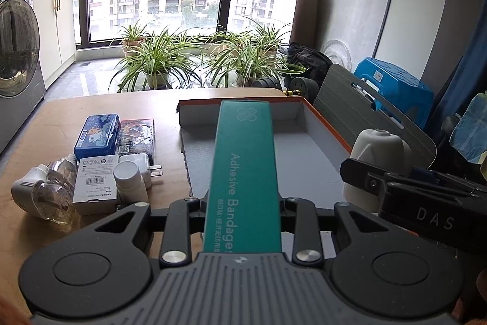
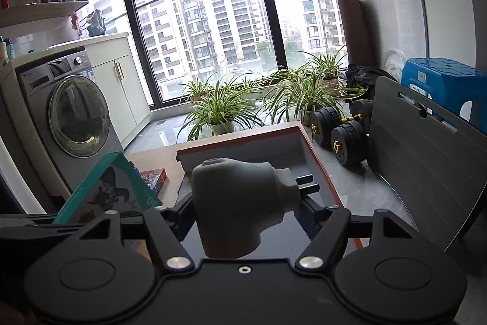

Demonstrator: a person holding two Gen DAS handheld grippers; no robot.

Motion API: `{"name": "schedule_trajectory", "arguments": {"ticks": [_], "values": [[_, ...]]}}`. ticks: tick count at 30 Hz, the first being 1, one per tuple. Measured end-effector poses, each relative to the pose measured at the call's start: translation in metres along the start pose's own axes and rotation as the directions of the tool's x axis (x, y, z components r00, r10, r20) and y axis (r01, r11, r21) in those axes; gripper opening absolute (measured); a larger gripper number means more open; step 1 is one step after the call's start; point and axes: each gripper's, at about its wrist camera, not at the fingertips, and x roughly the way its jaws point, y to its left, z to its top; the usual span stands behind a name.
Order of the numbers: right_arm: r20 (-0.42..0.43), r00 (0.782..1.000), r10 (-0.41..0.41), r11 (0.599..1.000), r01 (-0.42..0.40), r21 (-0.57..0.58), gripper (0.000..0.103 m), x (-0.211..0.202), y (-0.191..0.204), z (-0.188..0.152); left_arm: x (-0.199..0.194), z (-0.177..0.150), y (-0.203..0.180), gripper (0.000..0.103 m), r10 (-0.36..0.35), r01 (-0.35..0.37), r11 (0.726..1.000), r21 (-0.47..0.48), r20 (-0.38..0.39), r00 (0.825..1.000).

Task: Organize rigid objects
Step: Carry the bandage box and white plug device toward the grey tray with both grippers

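bandage carton [image 1: 243,172], teal and light, sits clamped lengthwise in the left gripper [image 1: 242,203], poised above the orange-rimmed tray [image 1: 327,124]; thin card dents easily, so a grip on the long flat faces suits it. beside the tray, the right gripper [image 2: 243,200] pinches a white plug-in diffuser [image 2: 240,203], hard, smooth plastic, best held across its body, clear of the prongs.
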Motion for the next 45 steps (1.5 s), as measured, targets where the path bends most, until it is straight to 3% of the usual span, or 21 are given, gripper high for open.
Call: {"name": "schedule_trajectory", "arguments": {"ticks": [45], "values": [[-0.028, 1.0, 0.014, 0.997, -0.016, -0.069, 0.082, 0.062, 0.003, 0.039, 0.041, 0.029, 0.007, 0.032, 0.021, -0.021, 0.999, -0.026, -0.023, 1.0]]}}
